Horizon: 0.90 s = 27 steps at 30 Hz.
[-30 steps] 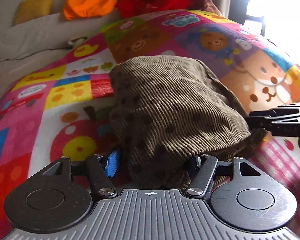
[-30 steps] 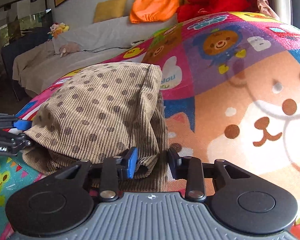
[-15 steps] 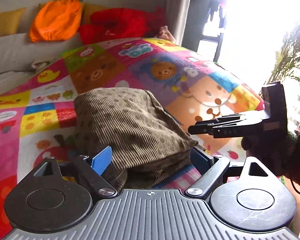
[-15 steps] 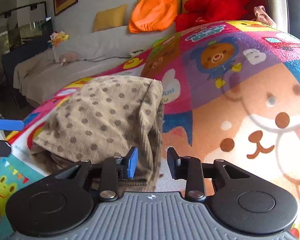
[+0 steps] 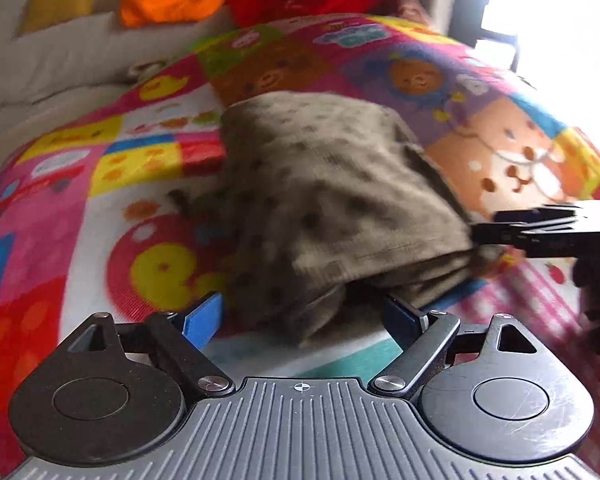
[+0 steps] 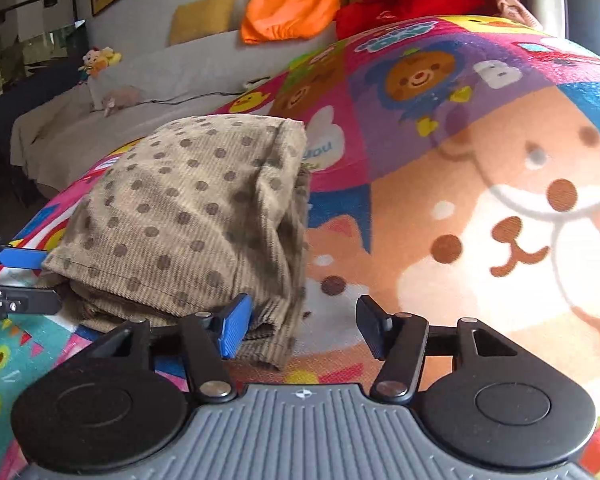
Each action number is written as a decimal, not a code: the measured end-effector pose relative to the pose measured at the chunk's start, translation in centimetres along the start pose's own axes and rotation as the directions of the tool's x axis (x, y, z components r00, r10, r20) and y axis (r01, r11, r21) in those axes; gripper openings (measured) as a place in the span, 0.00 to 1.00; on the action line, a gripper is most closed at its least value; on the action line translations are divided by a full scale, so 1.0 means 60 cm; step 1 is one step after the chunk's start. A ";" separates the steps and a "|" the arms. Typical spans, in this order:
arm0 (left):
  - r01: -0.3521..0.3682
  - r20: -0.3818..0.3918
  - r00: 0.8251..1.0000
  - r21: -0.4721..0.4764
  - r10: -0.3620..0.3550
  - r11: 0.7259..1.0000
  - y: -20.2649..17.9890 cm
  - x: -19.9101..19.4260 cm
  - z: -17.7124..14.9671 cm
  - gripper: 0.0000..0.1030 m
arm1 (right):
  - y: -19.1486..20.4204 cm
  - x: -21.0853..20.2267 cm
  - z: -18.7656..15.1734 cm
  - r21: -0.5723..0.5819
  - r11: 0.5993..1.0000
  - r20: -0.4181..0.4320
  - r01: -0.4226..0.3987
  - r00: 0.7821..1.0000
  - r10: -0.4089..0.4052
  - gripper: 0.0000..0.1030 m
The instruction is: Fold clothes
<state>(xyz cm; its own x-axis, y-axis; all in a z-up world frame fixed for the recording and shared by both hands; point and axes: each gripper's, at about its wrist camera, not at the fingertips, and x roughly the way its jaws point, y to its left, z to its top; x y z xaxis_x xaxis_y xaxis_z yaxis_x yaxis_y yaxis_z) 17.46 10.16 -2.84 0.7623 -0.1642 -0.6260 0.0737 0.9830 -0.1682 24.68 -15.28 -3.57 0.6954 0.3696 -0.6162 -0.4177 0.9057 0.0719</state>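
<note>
Item — spotted corduroy garment [image 6: 196, 216], tan with brown dots. Lay folded into a thick, roughly square bundle on the cartoon-print play mat [image 6: 480, 168], loose layers showing at the near edge.

Left tongs [image 5: 304, 318]: spread wide, blue pads either side of the bundle's near corner, nothing pinched. A second earlier, closed on that same hem; by half a second earlier, already opened — cloth let go.

Right tongs [image 6: 302, 326]: spread apart, left pad just against the garment's near right corner, right pad over bare mat. Gap visibly wider than in both earlier views, where the pads stood close together at that corner. Seen from the left wrist camera, tips at the bundle's right edge; grip there not discernible.

Assessment: fold probably laid and released by both sides. Bundle judged compact enough to count as folded, though lower layers looked uneven — a tidy-up press or tuck possibly still due.

Background: sofa [image 6: 148, 80] with orange cushion [image 6: 292, 0].
</note>
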 end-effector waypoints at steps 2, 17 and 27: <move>-0.025 0.011 1.000 -0.058 0.025 0.998 0.012 -0.025 -0.005 0.82 | -0.006 -0.017 -0.013 0.011 1.000 0.010 0.015 1.000 -0.015 0.60; -0.186 0.007 0.982 -0.050 0.187 0.981 -0.117 -0.103 -0.107 1.00 | 0.033 -0.151 -0.128 -0.032 0.995 -0.031 0.090 0.995 -0.091 1.00; -0.186 -0.008 0.983 -0.048 0.185 0.981 -0.133 -0.085 -0.082 1.00 | 0.058 -0.143 -0.107 -0.070 0.989 -0.068 0.130 0.989 -0.134 1.00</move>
<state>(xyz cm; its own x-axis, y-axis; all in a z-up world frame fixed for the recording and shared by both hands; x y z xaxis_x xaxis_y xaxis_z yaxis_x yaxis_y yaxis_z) 9.83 2.75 -2.08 0.7574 0.0202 -0.6527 -0.1002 0.9913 -0.0856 13.53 -16.62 -3.06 0.7041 0.2296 -0.6720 -0.3638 0.9293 -0.0637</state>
